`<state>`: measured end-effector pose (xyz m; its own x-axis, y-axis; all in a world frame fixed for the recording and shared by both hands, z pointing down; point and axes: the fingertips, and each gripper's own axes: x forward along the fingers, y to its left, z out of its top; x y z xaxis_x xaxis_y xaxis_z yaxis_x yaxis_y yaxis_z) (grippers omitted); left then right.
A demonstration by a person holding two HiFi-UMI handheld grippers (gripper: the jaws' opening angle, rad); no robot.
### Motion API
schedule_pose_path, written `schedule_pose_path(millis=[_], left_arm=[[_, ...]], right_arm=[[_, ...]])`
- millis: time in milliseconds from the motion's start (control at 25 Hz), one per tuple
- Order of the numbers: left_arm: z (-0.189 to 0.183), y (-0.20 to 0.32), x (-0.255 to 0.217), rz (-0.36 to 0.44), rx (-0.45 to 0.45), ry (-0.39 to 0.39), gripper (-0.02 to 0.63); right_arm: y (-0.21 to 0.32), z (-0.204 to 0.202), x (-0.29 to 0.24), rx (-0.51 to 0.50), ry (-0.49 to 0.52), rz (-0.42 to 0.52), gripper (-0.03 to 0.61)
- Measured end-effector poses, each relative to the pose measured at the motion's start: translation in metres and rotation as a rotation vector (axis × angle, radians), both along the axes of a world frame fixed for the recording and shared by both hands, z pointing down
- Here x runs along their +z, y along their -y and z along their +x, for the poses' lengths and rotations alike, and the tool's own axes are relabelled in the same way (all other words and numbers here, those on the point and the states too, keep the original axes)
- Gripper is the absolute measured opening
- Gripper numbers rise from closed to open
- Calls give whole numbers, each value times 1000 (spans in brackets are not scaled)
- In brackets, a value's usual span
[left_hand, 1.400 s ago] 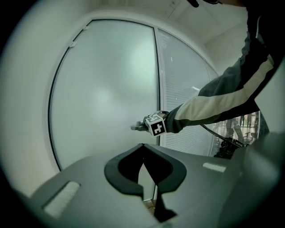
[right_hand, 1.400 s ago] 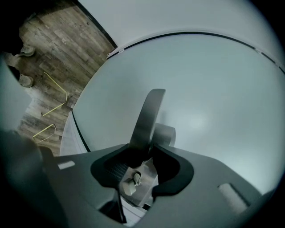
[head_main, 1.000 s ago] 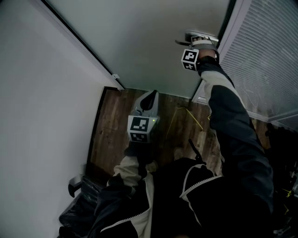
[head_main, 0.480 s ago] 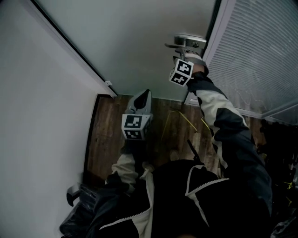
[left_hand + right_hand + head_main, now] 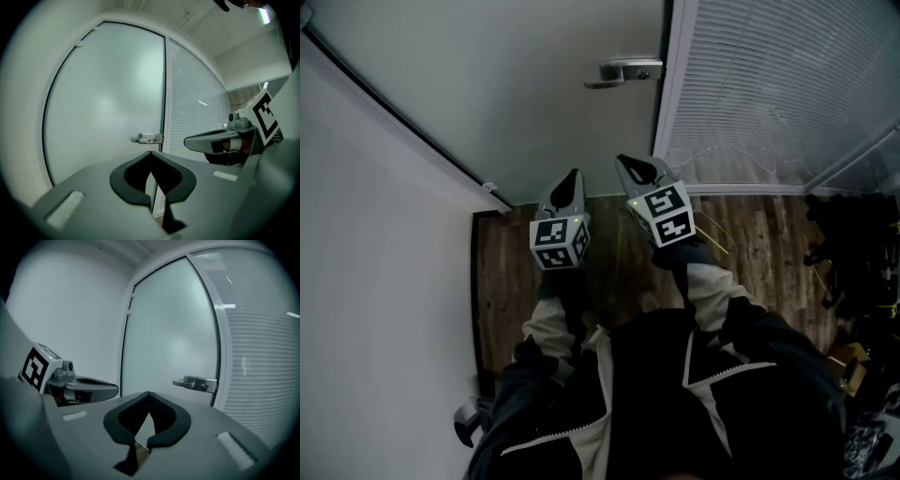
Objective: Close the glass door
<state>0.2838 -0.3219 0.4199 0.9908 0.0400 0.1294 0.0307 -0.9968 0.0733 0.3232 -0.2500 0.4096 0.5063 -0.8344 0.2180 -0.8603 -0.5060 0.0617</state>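
Having been pulled off the handle (image 5: 623,71), the right gripper (image 5: 636,171) is held beside the left gripper (image 5: 568,187), both with jaws together and empty, so the door (image 5: 544,94) is judged closed

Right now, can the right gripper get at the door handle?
Probably yes. Nothing stands between the right gripper and the door handle on the glass door; the gripper is apart from it, jaws shut and empty, so it would need to open first.

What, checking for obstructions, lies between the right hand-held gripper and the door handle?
Nothing: the right gripper view shows a bare stretch from the right hand-held gripper to the door handle.
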Motion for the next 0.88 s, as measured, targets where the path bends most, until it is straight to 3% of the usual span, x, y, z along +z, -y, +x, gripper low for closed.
schedule_pose_path(millis=[280, 880], left_arm=[[-4, -18, -1, -10, 44, -11, 0], [-15, -21, -13, 18, 45, -24, 0]], right_arm=[[-29, -4, 11, 92, -4, -55, 2], [-30, -13, 13, 107, -35, -104, 2]])
